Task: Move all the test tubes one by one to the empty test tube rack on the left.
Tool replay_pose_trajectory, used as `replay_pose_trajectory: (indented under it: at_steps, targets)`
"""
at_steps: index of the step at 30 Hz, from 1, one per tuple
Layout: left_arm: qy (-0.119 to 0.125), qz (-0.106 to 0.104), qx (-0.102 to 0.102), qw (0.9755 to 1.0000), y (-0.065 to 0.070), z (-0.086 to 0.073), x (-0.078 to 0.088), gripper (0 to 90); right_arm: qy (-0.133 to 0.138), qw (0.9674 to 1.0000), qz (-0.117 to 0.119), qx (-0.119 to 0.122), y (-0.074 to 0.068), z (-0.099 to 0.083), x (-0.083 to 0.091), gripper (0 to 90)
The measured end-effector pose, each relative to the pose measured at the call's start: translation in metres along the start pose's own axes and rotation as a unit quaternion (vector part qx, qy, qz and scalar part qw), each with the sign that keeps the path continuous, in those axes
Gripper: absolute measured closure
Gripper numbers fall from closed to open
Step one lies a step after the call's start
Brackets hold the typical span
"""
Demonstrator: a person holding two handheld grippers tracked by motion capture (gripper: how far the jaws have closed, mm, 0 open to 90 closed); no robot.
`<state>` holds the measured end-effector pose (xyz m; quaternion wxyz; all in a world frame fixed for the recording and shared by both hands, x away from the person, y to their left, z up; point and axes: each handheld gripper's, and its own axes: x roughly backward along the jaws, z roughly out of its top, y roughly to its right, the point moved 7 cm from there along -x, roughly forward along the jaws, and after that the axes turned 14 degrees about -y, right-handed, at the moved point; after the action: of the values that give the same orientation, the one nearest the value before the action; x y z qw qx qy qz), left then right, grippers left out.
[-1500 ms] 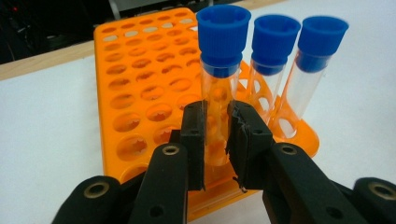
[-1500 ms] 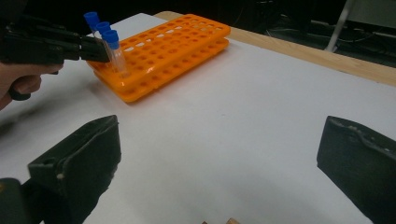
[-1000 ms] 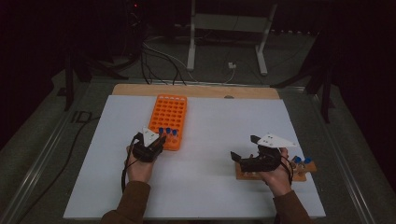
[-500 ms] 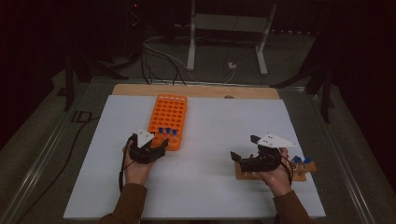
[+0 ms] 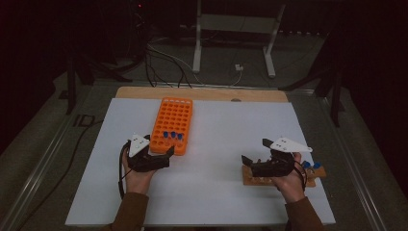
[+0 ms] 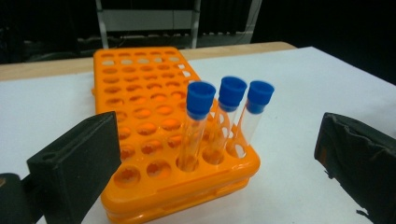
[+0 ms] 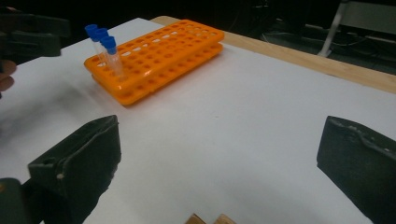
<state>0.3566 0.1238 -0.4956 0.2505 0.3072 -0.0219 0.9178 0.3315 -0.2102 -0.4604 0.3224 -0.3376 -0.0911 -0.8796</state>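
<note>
Tubes (image 6: 219, 119) with blue caps, 3 of them, stand upright side by side in the near row of the orange rack (image 5: 172, 125), at the corner closest to the left gripper (image 5: 161, 156). That gripper's jaws have just been opening and now stand wide apart with nothing between them; in the left gripper view the 3 tubes rise in the gap beyond the black jaws, untouched by either one. Seen from the high view, the left gripper sits just beside the rack's near end, held in the person's left hand (image 5: 137, 175) above the white table sheet (image 5: 216, 192). Well apart, toward the other side of the sheet, the right gripper (image 5: 255, 161) is released too, its jaws spread with only bare white surface between them in the right gripper view. It hovers over a small wooden holder (image 5: 252, 179) lying flat on the sheet, where a few more blue caps (image 5: 310, 165) show just beside the right hand (image 5: 288, 180). Rack and wooden holder lie well apart, and most of the rack's holes are open.
</note>
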Motion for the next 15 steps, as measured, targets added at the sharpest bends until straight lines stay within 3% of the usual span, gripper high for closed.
replay_pose_trajectory:
  at_steps: [15]
  targets:
    - [-0.003,0.019,-0.025,0.9995,0.001,0.001,0.014,1.1,0.008,0.9996,-0.021,-0.018,0.024,-0.009,0.03,0.2]
